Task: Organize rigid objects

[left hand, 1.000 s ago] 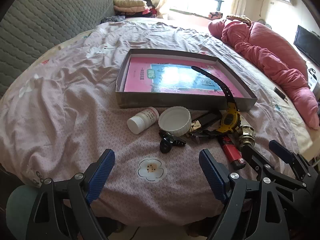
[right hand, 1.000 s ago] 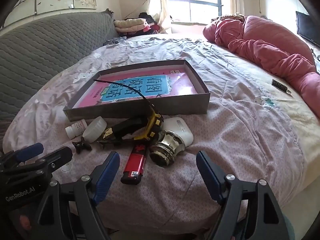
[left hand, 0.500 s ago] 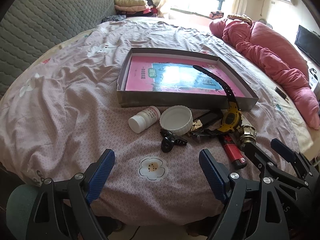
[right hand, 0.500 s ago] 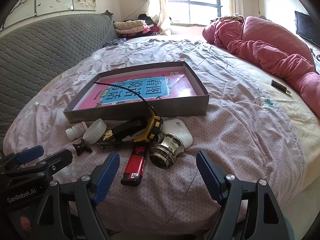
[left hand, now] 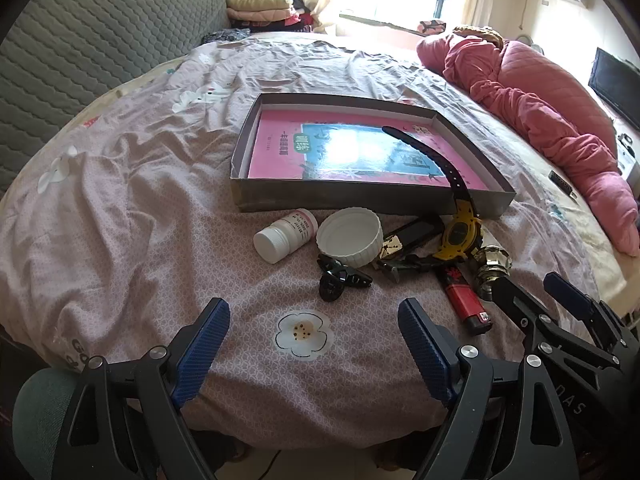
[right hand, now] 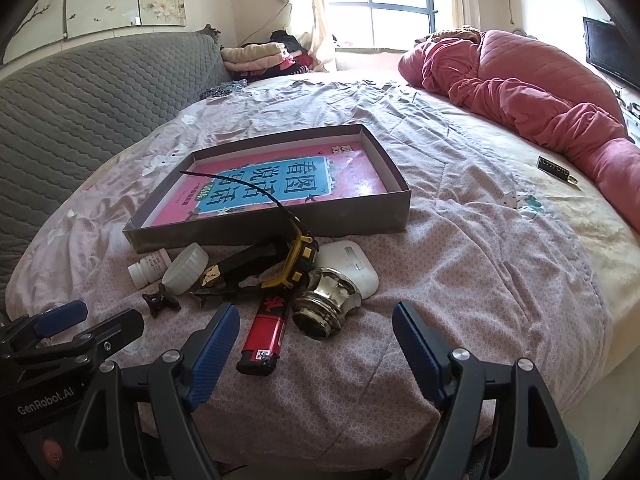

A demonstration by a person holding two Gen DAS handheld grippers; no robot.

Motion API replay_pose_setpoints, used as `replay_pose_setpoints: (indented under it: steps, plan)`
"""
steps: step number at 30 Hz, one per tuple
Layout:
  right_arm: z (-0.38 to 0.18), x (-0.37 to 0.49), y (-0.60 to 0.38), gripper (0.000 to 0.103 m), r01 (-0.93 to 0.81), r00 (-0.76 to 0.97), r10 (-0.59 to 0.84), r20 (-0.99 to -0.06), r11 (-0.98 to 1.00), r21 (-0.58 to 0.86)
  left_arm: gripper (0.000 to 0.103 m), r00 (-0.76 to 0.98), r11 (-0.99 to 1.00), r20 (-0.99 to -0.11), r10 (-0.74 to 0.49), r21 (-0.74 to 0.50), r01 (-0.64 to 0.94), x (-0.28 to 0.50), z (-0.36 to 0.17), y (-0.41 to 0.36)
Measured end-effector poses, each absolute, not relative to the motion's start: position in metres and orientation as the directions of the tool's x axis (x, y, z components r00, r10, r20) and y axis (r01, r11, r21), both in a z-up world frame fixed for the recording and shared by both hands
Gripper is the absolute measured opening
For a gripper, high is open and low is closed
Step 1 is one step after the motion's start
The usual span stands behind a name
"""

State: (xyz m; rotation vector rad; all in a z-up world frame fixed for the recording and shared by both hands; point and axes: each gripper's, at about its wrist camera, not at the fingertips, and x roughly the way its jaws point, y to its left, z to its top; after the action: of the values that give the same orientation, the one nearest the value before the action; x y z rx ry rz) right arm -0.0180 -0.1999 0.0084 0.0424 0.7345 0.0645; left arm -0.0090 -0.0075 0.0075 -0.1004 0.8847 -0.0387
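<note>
A shallow grey box [left hand: 368, 200] [right hand: 256, 232] with a pink book [left hand: 360, 152] inside lies on the bed. In front of it sit a white pill bottle [left hand: 284, 236], a white lid [left hand: 350, 236], a black clip [left hand: 338, 276], a yellow watch [left hand: 460, 232] [right hand: 298, 260] with its strap over the box wall, a red lighter [left hand: 464, 300] [right hand: 266, 328], a metal knob [right hand: 326, 304] and a white earbud case [right hand: 348, 266]. My left gripper [left hand: 314, 350] is open and empty, near the clip. My right gripper [right hand: 316, 346] is open and empty, near the lighter and knob.
The bed sheet [left hand: 120, 220] is pinkish and wrinkled. A pink quilt [right hand: 540, 96] lies at the far right, a small black tag [right hand: 554, 168] beside it. A grey padded headboard [right hand: 80, 92] stands on the left. The bed's front edge is just below both grippers.
Both grippers have shifted slightly; the view has lowered a little toward the objects. Nothing on the bed has moved.
</note>
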Motion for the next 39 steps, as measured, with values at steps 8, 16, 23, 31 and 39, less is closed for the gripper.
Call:
replay_pose_setpoints:
  steps: [8, 16, 23, 31, 39]
  plan:
    - [0.01, -0.019, -0.198, 0.078, -0.048, 0.745, 0.074, -0.663, 0.997, 0.057, 0.087, 0.627, 0.993, -0.775, -0.084, -0.116, -0.01, -0.009, 0.007, -0.006]
    - [0.011, -0.019, -0.2, 0.078, -0.042, 0.748, 0.073, -0.66, 0.997, 0.063, 0.087, 0.631, 0.991, -0.77, -0.095, -0.133, -0.013, -0.01, 0.008, -0.003]
    - [0.012, -0.02, -0.201, 0.078, -0.034, 0.749, 0.067, -0.659, 0.997, 0.064, 0.087, 0.629, 0.987, -0.77, -0.11, -0.158, -0.021, -0.009, 0.008, 0.003]
    - [0.01, -0.016, -0.206, 0.078, -0.017, 0.741, 0.068, -0.668, 0.996, 0.082, 0.086, 0.603, 0.982, -0.782, -0.157, -0.186, 0.014, -0.005, 0.0, 0.002]
    - [0.007, -0.014, -0.209, 0.078, -0.012, 0.733, 0.073, -0.676, 0.995, 0.094, 0.074, 0.6, 0.98, -0.779, -0.181, -0.192, 0.046, 0.007, -0.004, 0.001]
